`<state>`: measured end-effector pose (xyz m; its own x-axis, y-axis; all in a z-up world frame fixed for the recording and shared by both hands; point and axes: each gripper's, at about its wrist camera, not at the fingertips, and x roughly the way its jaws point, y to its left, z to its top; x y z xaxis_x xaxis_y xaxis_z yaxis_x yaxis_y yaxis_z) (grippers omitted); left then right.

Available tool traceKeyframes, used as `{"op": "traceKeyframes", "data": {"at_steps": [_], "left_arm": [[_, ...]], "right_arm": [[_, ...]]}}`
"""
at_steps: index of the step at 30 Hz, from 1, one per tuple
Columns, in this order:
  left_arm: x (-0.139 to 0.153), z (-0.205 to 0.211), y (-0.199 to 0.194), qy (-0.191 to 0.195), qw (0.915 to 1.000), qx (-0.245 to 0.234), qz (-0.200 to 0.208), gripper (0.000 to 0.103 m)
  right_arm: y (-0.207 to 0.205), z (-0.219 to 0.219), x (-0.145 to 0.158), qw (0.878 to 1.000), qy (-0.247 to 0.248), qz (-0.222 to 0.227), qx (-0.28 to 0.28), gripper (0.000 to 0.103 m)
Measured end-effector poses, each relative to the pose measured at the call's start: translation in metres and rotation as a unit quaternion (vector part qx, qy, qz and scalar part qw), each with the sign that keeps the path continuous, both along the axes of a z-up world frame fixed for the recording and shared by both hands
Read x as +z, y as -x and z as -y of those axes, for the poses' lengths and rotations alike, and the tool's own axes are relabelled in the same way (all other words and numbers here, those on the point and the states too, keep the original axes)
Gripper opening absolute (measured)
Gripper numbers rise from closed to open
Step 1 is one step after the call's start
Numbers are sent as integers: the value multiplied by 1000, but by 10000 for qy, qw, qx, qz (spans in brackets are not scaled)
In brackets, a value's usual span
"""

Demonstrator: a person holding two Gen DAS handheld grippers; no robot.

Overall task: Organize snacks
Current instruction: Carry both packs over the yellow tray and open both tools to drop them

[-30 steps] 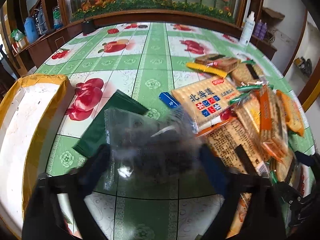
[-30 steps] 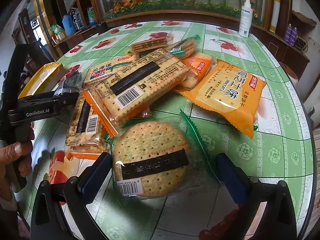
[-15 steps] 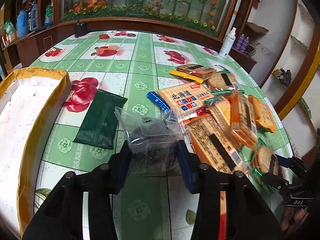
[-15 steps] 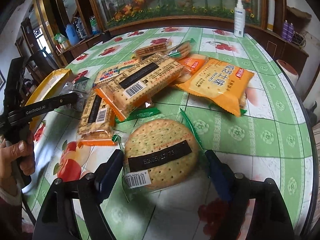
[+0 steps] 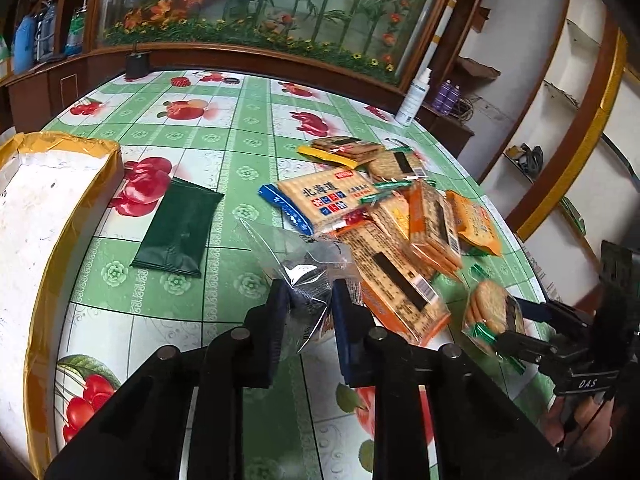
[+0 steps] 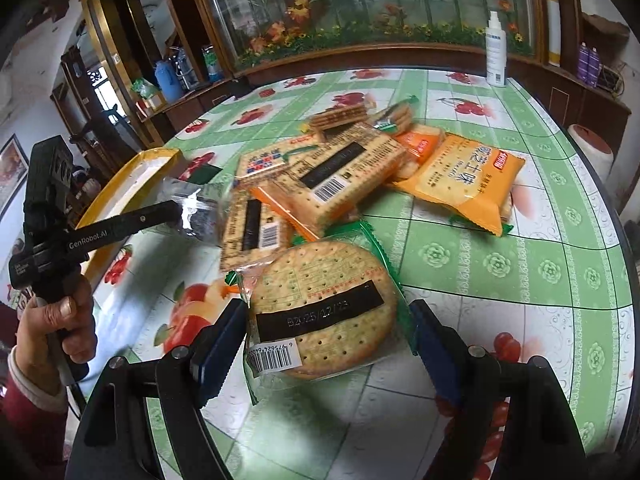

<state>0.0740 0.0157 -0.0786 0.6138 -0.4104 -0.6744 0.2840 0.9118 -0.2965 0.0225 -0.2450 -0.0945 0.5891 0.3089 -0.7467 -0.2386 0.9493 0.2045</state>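
The left gripper [image 5: 307, 300] has just been closing, and a clear packet [image 5: 298, 268] with dark snacks inside is pinched tight between its fingers. The packet is held up just beside the pile of cracker packs [image 5: 396, 236] on the worktop [image 5: 240, 128]. A dark green packet [image 5: 178, 226] is laid flat to the left, near a white box [image 5: 36, 216] with yellow tape.

The right gripper [image 6: 326, 332] has also been closing. A round cracker pack [image 6: 324, 308] is squeezed between its fingers, at the near edge of the pile. An orange snack bag [image 6: 464, 182] is seen further back, on the right of the pile.
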Motion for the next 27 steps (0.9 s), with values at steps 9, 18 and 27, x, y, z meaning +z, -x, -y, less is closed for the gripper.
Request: {"op": "traceKeyframes", "data": {"at_steps": [9,18,27], "left_arm": [[4,-11,15,292,9995,-92,68,18],[28,-37,37,456,9979,145,431,18],[59,-74,62,478,9931,549,922,18]], "right_arm": [[4,-3,10,9997,-188,166,61,83],[4,-29,25,9983,-212,422,351,83],[-2,-74,39,9940,-251,656,833,83]]}}
